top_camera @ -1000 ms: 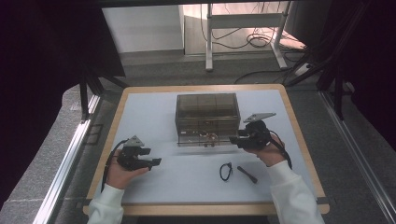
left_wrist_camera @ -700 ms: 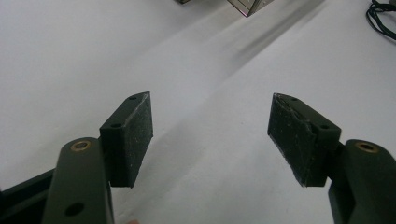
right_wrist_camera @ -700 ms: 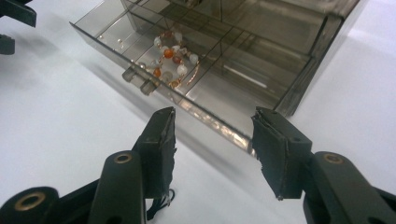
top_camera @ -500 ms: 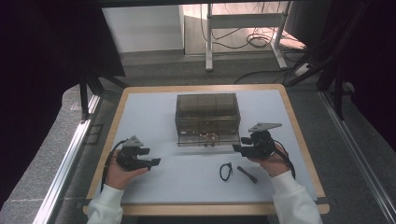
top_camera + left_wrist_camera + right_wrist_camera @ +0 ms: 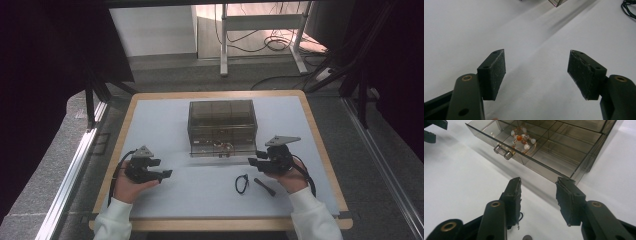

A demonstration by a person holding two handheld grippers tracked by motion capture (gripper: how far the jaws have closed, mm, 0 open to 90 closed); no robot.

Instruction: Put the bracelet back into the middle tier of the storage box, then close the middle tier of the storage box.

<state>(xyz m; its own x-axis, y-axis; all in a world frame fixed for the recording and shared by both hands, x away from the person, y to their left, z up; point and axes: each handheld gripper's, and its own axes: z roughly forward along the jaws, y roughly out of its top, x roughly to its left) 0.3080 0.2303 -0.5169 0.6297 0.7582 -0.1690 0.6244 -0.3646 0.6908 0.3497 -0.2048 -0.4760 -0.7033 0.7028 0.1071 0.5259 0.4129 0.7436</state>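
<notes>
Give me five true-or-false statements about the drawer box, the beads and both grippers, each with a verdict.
1. The drawer of the smoky box is pulled open. True.
2. A beaded bracelet lies in the drawer. True.
3. The right gripper grips the bracelet. False: nothing is between its jaws, which have just been closing.
4. The left gripper holds the black loop. False: it is open and holds nothing.
5. The loop lies on the table. True.

We find no readable text, label, brand, number or sign anywhere: none on the smoky drawer box (image 5: 222,126), the white table mat (image 5: 200,190), or either gripper's black pads (image 5: 514,195).
</notes>
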